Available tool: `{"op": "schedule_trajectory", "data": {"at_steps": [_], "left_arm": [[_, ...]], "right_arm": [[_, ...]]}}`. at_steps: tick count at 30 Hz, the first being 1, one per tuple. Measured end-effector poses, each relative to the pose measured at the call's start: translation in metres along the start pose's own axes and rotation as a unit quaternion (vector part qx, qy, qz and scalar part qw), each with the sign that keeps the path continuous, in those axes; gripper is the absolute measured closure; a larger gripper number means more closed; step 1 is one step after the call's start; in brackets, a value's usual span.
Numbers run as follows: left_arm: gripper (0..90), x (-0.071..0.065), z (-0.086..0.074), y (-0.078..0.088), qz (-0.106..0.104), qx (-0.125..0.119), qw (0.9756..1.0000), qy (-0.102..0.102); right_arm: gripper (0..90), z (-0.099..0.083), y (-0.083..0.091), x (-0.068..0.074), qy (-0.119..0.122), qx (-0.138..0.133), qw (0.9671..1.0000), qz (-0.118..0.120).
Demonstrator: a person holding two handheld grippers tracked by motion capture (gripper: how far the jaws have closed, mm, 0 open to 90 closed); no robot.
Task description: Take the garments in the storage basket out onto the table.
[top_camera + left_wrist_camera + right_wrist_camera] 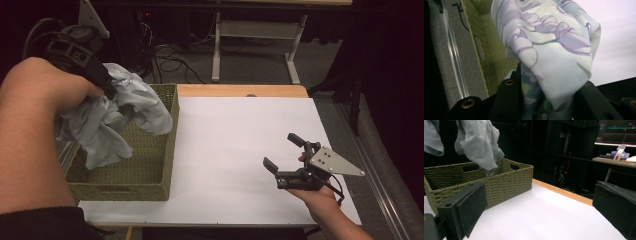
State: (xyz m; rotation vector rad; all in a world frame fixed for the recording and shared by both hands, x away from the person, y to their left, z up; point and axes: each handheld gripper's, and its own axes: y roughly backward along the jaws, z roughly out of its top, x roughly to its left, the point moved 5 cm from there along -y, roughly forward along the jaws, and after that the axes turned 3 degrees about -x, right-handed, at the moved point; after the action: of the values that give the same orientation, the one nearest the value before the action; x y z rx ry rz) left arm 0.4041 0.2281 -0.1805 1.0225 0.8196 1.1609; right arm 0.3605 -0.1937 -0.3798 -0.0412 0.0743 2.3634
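Soft matt cloth [112, 117], rough woven basket [150, 187], smooth matt tabletop [235, 145].

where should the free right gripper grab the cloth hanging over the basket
Probably the lowest hanging fold of the cloth, approached from the table side with the right gripper level and jaws wide. The left gripper pinches the top, so the cloth drapes loose above the basket, leaving that fold free.

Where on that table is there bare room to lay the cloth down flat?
The white table sheet lies bare from the green woven basket across to the right tool, and back to the wooden edge strip. It is crowded at the left, where the pale blue-grey cloth hangs over the basket.
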Motion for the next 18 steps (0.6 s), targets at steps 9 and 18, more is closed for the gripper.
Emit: {"op": "schedule_trajectory", "data": {"at_steps": [9, 18], "left_arm": [[69.5, -0.012, 0.005, 0.008, 0.001, -0.003, 0.9999, -0.01], [69.5, -0.03, 0.014, 0.014, -0.01, -0.015, 0.9996, -0.023]], "right_arm": [[1.0, 0.0, 0.0, 0.0, -0.002, -0.003, 1.0, 0.002], [0.9, 0.0, 0.0, 0.002, -0.005, -0.003, 1.0, 0.003]]}}
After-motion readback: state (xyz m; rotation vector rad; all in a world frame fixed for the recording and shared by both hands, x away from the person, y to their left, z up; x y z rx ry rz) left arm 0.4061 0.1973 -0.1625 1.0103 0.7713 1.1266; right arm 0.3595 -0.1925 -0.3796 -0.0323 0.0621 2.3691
